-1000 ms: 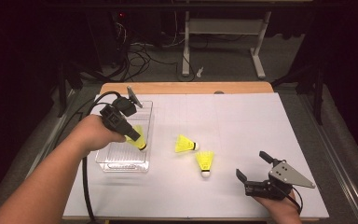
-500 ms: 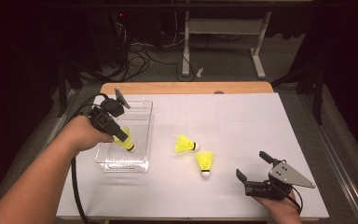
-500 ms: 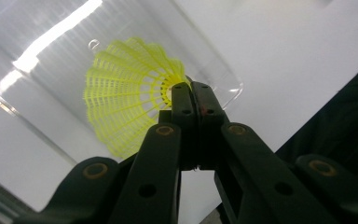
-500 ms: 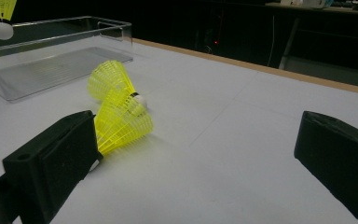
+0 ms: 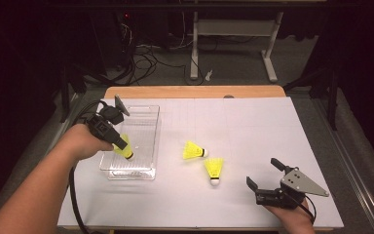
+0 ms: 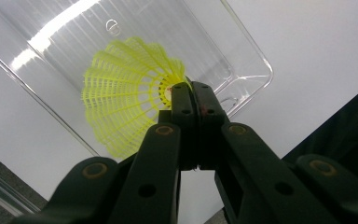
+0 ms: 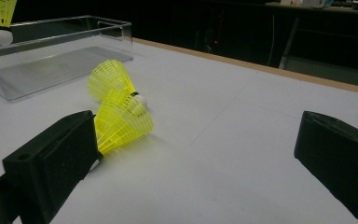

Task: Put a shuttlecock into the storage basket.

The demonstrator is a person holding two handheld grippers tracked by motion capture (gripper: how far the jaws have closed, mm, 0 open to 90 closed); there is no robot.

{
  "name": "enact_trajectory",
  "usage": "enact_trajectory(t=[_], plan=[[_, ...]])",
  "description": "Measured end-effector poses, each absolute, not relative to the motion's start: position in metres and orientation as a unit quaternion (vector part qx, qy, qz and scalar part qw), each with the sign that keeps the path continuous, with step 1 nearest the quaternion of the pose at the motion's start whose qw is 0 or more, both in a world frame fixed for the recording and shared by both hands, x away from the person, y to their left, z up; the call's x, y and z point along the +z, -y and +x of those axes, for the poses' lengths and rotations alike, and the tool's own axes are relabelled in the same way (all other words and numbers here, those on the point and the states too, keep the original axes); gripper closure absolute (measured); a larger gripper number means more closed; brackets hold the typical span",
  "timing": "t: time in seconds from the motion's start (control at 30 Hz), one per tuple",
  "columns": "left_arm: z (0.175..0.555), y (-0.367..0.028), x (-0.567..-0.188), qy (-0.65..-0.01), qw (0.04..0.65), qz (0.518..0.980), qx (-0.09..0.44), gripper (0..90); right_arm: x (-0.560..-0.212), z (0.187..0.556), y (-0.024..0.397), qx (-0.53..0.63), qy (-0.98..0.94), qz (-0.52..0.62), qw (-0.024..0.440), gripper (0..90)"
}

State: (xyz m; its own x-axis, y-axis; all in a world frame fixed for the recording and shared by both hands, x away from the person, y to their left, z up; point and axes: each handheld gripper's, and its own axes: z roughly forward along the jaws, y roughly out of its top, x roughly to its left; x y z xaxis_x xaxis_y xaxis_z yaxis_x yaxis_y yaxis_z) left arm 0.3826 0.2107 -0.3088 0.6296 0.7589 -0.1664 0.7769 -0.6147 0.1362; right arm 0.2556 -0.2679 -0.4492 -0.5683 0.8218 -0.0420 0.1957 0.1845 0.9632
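The left gripper point(image 5: 122, 146) hangs over the clear plastic bin point(image 5: 148, 127) at the left of the table point(image 5: 253, 126), its fingers point(image 6: 182, 100) clamped on the rim of a yellow shuttlecock point(image 6: 121, 105), whose white cork hangs down just above the bin's floor. The right gripper point(image 5: 265, 175) rests near the table's front edge with its fingers point(image 7: 51, 158) spread wide and nothing between them. 2 more shuttlecocks lie on the table between the bin and that gripper: one on its side point(image 5: 194, 150), the other point(image 5: 214, 169) just beside it, cork toward the person.

Judging by looks, a shuttlecock is very light, and its latticed plastic skirt is springy and will flex or crease under a hard pinch. The skirt rim gives thin purchase; the cork is firmer but round and may slip, so a gentle squeeze across the skirt near the cork seems safest.
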Motion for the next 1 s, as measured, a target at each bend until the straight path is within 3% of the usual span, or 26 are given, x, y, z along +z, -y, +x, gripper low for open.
enact_trajectory(t=[1.0], plan=[[0.403,-0.186,-0.324,-0.424,0.086,0.9,-0.054,89.0,-0.449,0.256,0.269,0.531,-0.708,0.359,0.296,0.3]])
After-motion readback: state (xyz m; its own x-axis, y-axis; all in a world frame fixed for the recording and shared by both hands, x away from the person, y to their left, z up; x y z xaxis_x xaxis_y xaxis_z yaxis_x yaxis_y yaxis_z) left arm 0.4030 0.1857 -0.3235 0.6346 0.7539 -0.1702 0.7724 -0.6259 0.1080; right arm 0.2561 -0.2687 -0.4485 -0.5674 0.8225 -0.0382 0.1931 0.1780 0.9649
